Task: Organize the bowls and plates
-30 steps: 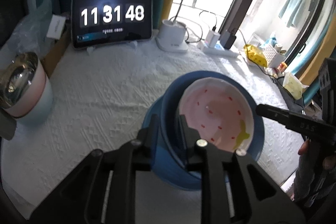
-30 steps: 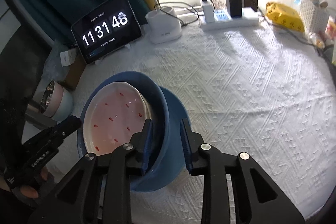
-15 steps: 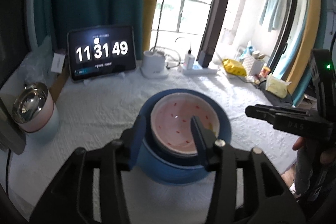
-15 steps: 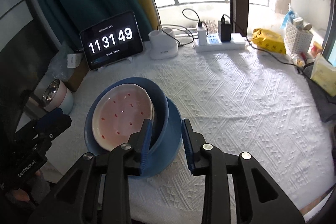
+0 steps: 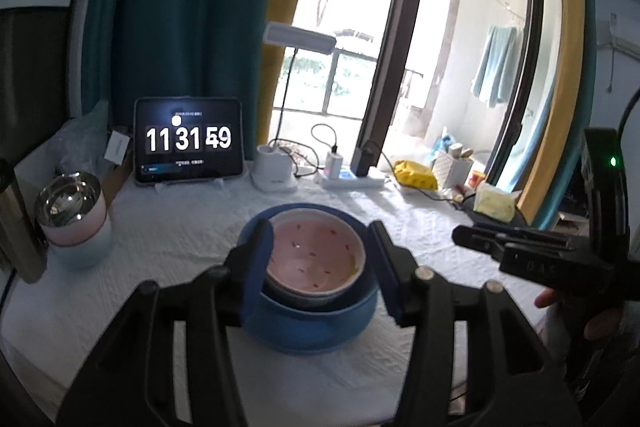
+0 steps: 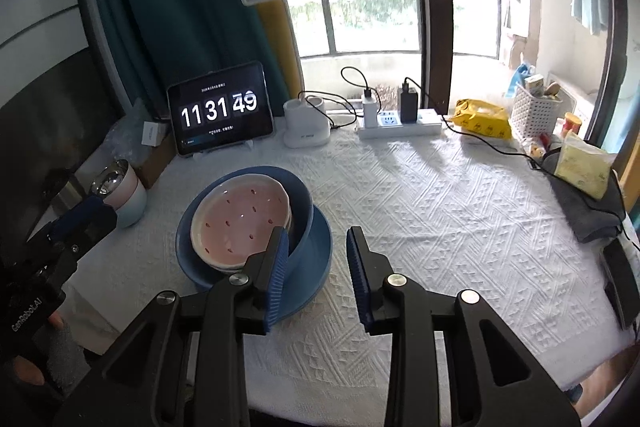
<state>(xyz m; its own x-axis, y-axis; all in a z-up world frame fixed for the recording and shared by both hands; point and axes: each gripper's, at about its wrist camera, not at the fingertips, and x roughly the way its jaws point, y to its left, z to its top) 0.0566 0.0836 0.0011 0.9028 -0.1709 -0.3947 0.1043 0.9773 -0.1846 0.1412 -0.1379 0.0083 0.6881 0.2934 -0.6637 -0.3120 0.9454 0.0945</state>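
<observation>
A stack of dishes stands on the white tablecloth: a blue plate [image 6: 325, 247] at the bottom, a blue bowl [image 5: 312, 323] [image 6: 301, 195] on it, and a pink dish with red specks [image 5: 316, 255] [image 6: 240, 223] nested inside. My left gripper [image 5: 320, 231] hovers in front of the stack, its jaws opening, wider than the pink dish and touching nothing. My right gripper [image 6: 317, 233] hangs just right of the stack, its jaws opening with only cloth showing between them. Each gripper shows in the other's view: the right gripper [image 5: 464, 235] at the right, the left gripper [image 6: 90, 213] at the left.
A tablet clock [image 5: 188, 141] and a lamp base [image 5: 274, 171] stand at the back. A pink-and-blue cup with a steel liner [image 5: 74, 223] sits at the left. A power strip [image 6: 400, 125], yellow packet [image 6: 480, 117], white basket [image 6: 534, 111] and grey cloth [image 6: 588, 211] line the right.
Both grippers have drawn back and up from the stack. The left jaws let go of the blue bowl's rim and spread wide; the right jaws came off the rim and widened a little.
</observation>
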